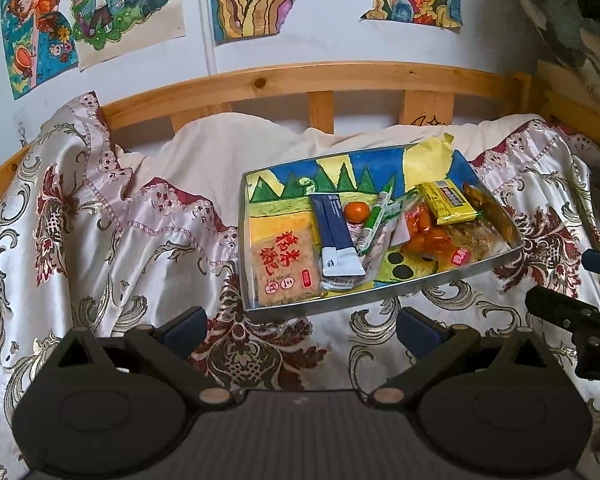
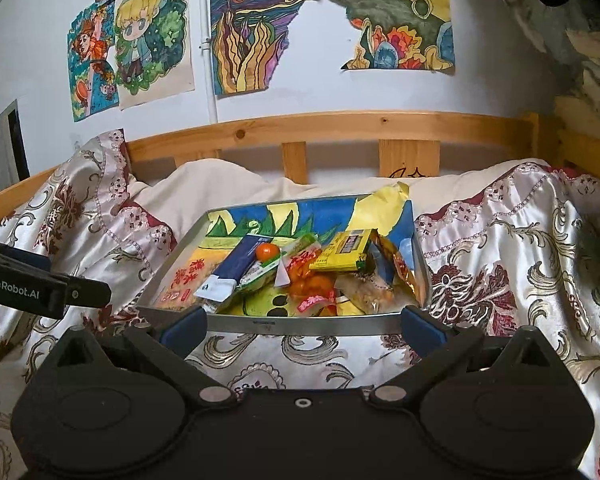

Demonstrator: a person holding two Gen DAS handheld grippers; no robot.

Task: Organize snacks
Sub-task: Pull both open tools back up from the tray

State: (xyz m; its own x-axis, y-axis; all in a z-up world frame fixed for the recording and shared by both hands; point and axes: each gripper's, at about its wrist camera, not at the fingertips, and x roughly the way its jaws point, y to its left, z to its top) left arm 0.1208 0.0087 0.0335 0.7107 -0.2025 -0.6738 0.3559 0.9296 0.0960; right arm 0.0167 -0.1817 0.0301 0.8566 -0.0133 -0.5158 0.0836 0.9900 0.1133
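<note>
A metal tray (image 1: 384,294) lined with a colourful drawing lies on the bed and holds several snacks: a rice cracker pack (image 1: 286,266), a blue sachet (image 1: 336,234), a small orange (image 1: 357,212), a green stick pack (image 1: 376,216), a yellow packet (image 1: 446,202) and a bag of orange sweets (image 1: 424,234). The tray also shows in the right wrist view (image 2: 300,324). My left gripper (image 1: 300,330) is open and empty, just short of the tray's near edge. My right gripper (image 2: 302,322) is open and empty, its fingertips at the tray's near rim.
The bed is covered by a shiny patterned cloth (image 1: 100,220) with a cream quilt (image 1: 220,140) behind. A wooden rail (image 1: 300,80) runs along the wall, which carries drawings. The right gripper's body (image 1: 572,320) shows at the right of the left wrist view; the left gripper's body (image 2: 40,288) at the left of the right wrist view.
</note>
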